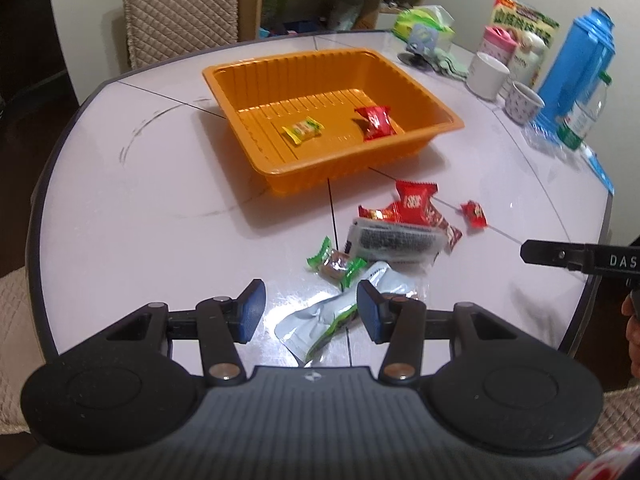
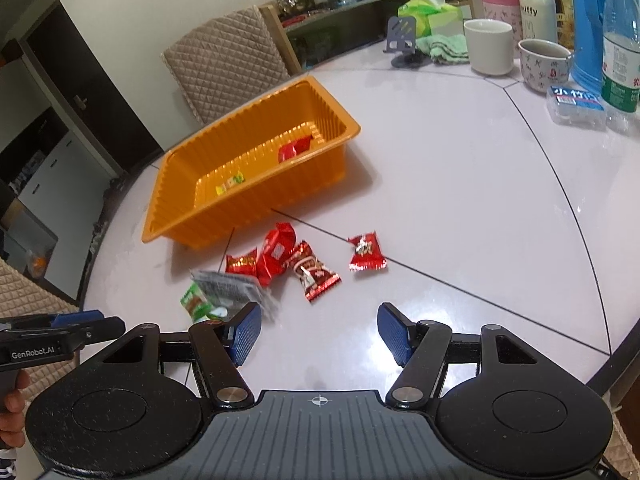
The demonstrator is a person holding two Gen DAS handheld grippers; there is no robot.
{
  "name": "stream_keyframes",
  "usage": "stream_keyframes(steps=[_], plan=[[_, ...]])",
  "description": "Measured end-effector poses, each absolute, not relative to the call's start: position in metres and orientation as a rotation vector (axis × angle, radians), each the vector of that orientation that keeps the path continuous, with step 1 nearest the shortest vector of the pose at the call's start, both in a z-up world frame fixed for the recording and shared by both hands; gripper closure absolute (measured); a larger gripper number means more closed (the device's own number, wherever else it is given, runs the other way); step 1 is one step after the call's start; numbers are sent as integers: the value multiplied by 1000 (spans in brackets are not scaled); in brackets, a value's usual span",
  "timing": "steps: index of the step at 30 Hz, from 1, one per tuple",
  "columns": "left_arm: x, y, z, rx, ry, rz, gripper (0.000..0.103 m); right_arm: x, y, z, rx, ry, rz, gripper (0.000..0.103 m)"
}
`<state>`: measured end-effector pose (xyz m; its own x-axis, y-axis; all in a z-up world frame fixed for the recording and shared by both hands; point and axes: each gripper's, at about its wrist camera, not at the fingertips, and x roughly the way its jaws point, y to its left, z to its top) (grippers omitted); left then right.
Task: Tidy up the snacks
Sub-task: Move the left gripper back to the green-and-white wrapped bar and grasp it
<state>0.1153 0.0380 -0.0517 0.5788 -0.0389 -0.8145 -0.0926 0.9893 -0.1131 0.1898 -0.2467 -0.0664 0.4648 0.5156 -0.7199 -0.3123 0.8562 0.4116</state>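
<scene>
An orange tray (image 1: pixel 424 92) (image 2: pixel 256 204) sits mid-table and holds a yellow candy (image 1: pixel 302 129) (image 2: pixel 230 182) and a red packet (image 1: pixel 376 122) (image 2: pixel 294 148). In front of it lies a loose pile: red packets (image 1: pixel 414 206) (image 2: pixel 276 256), a silver sachet (image 1: pixel 394 240) (image 2: pixel 232 286), a green-ended candy (image 1: pixel 336 264) (image 2: pixel 196 300), and a lone red candy (image 1: pixel 474 214) (image 2: pixel 366 252). My left gripper (image 1: pixel 311 312) is open, its fingers straddling a white-green pouch (image 1: pixel 332 320). My right gripper (image 2: pixel 319 334) is open and empty, just short of the pile.
White mugs (image 2: pixel 490 46), a patterned cup (image 2: pixel 544 64), a pink tumbler (image 2: pixel 500 4), a water bottle (image 2: pixel 620 40), a blue jug (image 1: pixel 576 72), a tissue pack (image 2: pixel 576 106) and a green cloth (image 2: pixel 444 48) crowd the table's far right. A quilted chair (image 2: pixel 224 64) stands behind the tray.
</scene>
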Motion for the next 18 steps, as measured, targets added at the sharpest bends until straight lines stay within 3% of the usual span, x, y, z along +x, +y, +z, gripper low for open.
stream_keyframes(steps=[18], plan=[[146, 11, -98, 23, 1053, -126, 53, 185, -245, -80, 194, 1015, 488, 38]])
